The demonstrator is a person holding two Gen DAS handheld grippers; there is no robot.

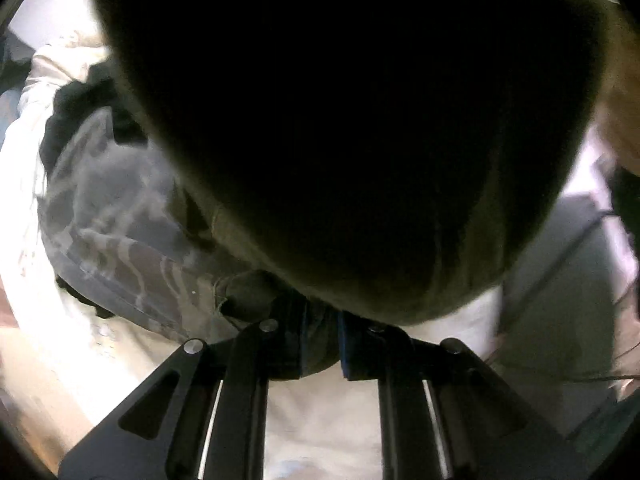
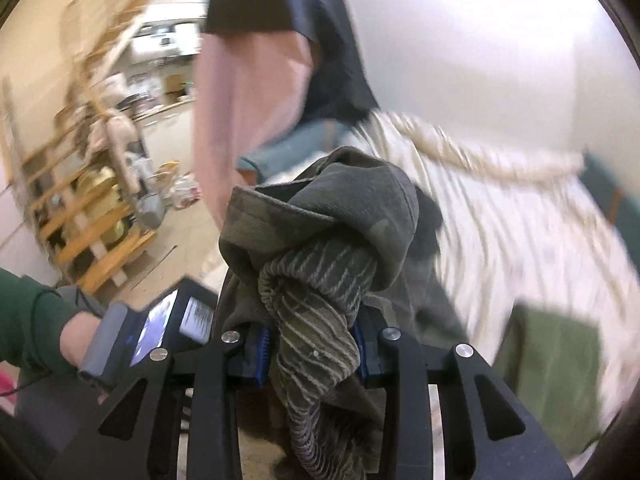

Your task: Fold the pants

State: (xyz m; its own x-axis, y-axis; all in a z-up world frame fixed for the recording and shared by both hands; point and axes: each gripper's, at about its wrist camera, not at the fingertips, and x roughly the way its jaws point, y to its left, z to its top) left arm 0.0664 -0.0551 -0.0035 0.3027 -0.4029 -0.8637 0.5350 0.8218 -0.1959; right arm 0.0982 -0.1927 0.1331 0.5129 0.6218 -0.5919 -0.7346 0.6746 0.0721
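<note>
The pants are dark olive with camouflage patches. In the left wrist view the pants hang close to the lens and fill most of the picture. My left gripper is shut on a fold of them at their lower edge. A camouflage part trails off to the left over the white bedding. In the right wrist view my right gripper is shut on the ribbed olive band, and the rest of the pants bunches up above the blue pads.
A person in a dark top with a pink sleeve stands behind the pants. A hand in a green sleeve holds a grey device at lower left. Wooden shelving stands left. Striped white bedding and a green cloth lie right.
</note>
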